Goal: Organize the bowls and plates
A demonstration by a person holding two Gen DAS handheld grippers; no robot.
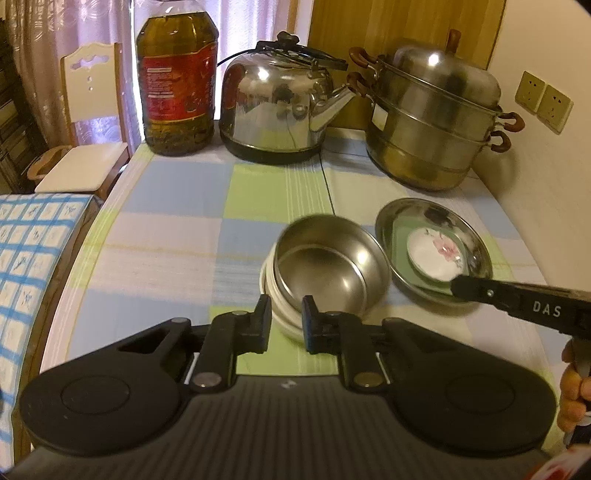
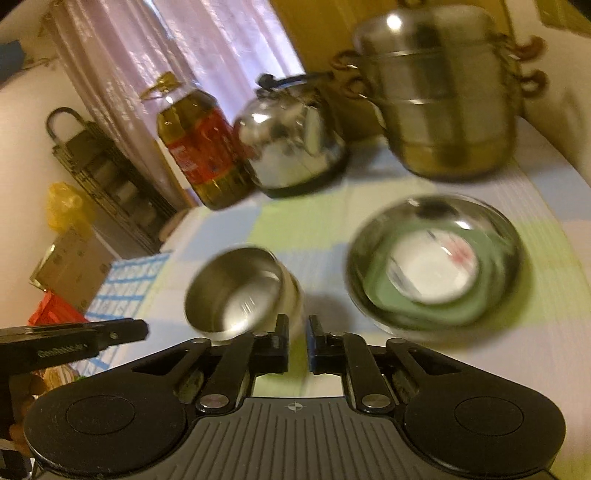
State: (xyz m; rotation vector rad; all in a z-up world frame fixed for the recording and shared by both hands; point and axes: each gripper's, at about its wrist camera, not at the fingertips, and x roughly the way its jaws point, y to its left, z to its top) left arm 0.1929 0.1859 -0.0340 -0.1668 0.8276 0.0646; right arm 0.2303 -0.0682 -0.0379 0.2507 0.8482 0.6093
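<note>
Warm dim light; curtains [image 1: 48, 29] glow upper left; kettle [image 1: 273, 103] glares; right view motion-blurred; fisheye edges bend.

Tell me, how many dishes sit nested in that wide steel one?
2: a green plate lies in the steel dish, and a white flowered saucer lies on the green plate. Anything hidden beneath them can't be seen.

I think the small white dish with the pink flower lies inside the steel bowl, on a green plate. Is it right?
Not quite. In the left wrist view the white flowered dish lies on the green plate inside the shallow steel plate, not the steel bowl.
</note>
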